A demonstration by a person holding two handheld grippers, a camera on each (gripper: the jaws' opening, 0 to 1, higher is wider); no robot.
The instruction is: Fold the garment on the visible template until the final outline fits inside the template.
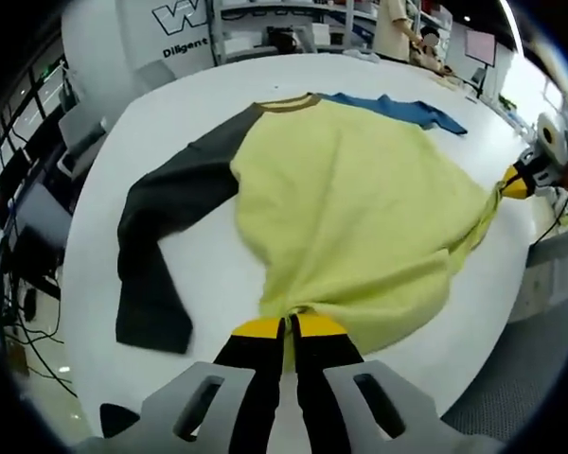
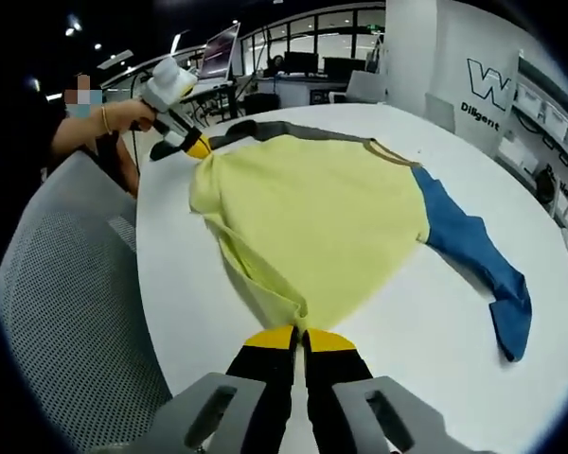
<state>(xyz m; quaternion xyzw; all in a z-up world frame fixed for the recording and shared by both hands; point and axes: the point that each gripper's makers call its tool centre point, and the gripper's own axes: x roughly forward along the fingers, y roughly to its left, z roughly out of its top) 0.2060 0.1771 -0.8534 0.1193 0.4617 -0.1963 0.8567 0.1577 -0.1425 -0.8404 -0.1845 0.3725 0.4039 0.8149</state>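
Note:
A yellow shirt [image 1: 350, 208] with one dark grey sleeve [image 1: 161, 227] and one blue sleeve [image 1: 407, 109] lies spread on a white table [image 1: 208, 274]. My left gripper [image 1: 290, 326] is shut on the shirt's hem at one corner. The right gripper [image 1: 513, 182] enters this view from the right, pinching the other hem corner. In the right gripper view the yellow shirt [image 2: 312, 208] stretches away from my right gripper [image 2: 301, 336], which is shut on the hem. The left gripper [image 2: 197, 147], held by a hand, grips the far corner. The blue sleeve [image 2: 478, 260] trails right.
The white table [image 2: 435, 350] is round-edged. A grey mesh chair back [image 2: 66, 322] stands close to its edge. Desks, monitors and a white panel with lettering [image 2: 492, 95] sit behind. A person [image 1: 393, 28] stands at the far benches.

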